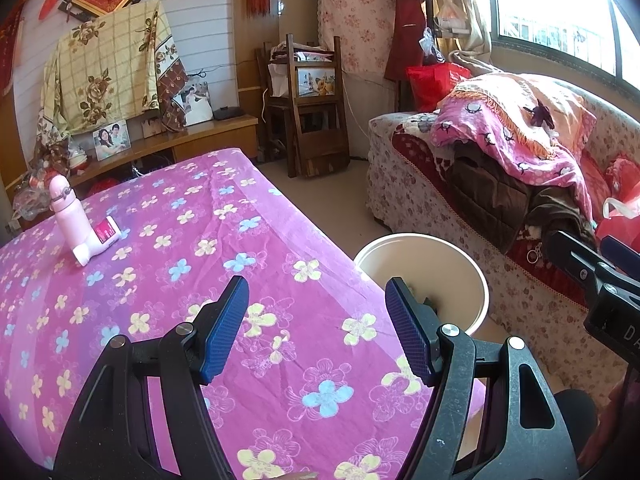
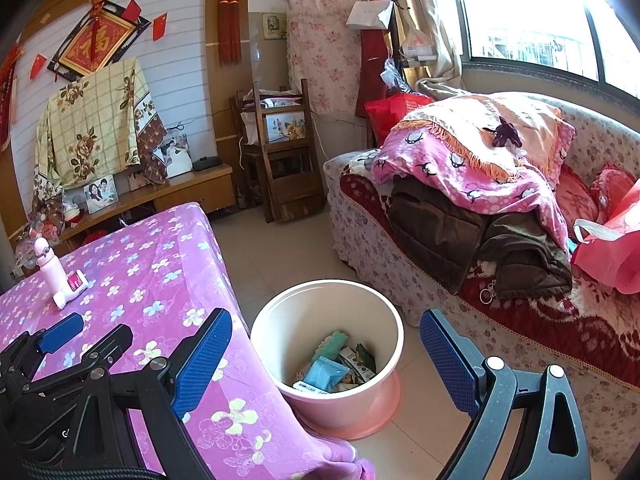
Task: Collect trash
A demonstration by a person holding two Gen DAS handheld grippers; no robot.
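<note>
Pink floral tablecloth (image 1: 160, 280) lay beside the trash bin (image 2: 280, 320) holding wrappers (image 2: 324, 372). Left gripper (image 1: 316, 320) and right gripper (image 2: 326, 356) both released, empty.

A round pink plastic bin (image 2: 326, 360) stands on the floor between the pink floral-clothed table (image 2: 152, 280) on its left and the floral-covered sofa (image 2: 400, 264) on its right. Assorted wrappers and packets (image 2: 336, 368) lie inside it. A pink bottle (image 2: 50, 270) stands at the table's far left, a small pink-and-white box (image 2: 77, 282) just beside it.
</note>
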